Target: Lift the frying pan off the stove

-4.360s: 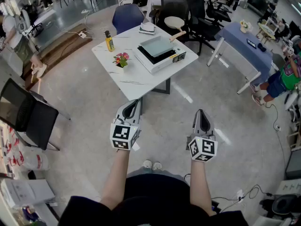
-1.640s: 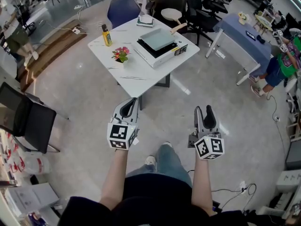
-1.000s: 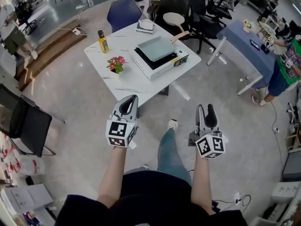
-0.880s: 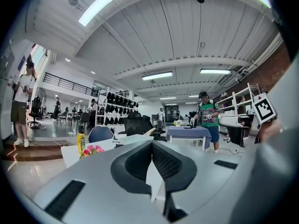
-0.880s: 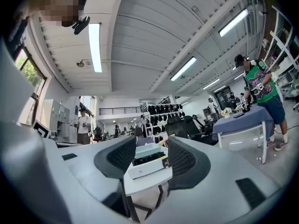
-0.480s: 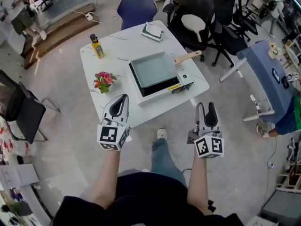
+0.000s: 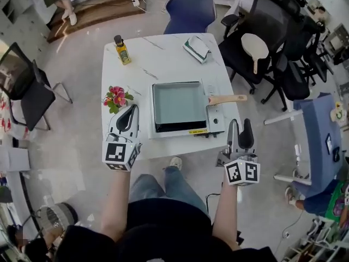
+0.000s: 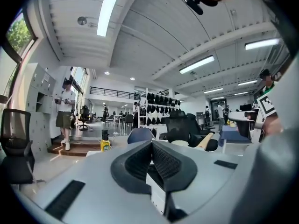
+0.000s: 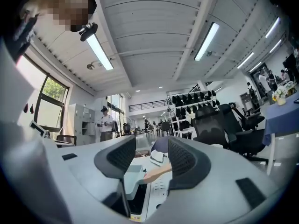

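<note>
A square grey-green frying pan (image 7: 179, 103) with a wooden handle (image 7: 226, 98) pointing right sits on a white portable stove (image 7: 216, 122) on the white table (image 7: 142, 64). My left gripper (image 7: 131, 109) hovers over the table's near edge, left of the stove, and is shut with nothing in it. My right gripper (image 7: 239, 125) is open and empty, just off the table's near right corner, short of the handle. In the right gripper view the pan (image 9: 132, 171) and its handle (image 9: 158, 171) show between the jaws of that gripper (image 9: 152, 155), some way ahead.
On the table stand an oil bottle (image 7: 121, 49), a small pot of flowers (image 7: 116, 97) and a folded book-like item (image 7: 197, 48). A blue chair (image 7: 190, 9) is beyond it, black office chairs (image 7: 272, 42) to the right, a black chair (image 7: 30, 91) to the left.
The person has walked up to the table, so it and the stove now lie right in front of both grippers. Neither gripper's jaws have changed.
</note>
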`<control>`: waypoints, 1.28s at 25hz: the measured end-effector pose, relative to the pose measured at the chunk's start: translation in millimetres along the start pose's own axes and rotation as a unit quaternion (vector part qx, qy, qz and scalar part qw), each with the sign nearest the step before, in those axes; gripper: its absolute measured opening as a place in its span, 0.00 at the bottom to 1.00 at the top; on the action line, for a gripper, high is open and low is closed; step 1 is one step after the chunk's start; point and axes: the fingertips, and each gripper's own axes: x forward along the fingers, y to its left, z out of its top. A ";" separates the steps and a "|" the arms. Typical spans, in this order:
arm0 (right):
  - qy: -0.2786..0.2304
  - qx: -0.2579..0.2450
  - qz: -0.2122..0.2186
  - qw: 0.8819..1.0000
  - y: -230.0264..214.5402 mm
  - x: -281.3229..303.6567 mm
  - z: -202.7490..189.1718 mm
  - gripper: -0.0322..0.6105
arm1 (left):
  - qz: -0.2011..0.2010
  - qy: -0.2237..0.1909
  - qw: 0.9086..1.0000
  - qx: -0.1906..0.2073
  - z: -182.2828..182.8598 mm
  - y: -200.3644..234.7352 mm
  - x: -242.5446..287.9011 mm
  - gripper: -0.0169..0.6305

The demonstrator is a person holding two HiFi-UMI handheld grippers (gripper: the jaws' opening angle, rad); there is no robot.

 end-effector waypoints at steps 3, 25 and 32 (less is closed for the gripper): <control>-0.007 0.008 0.013 1.000 -12.7 22.8 8.1 0.36 | 0.019 0.004 1.000 -0.002 4.0 2.2 8.7 0.06; 0.054 -0.101 0.127 0.985 1.8 142.0 59.2 0.36 | 0.021 0.010 0.999 -0.023 13.7 16.3 40.6 0.06; 0.196 -0.199 0.256 0.925 14.2 155.8 27.1 0.36 | 0.018 0.007 0.999 -0.028 14.6 18.4 45.6 0.06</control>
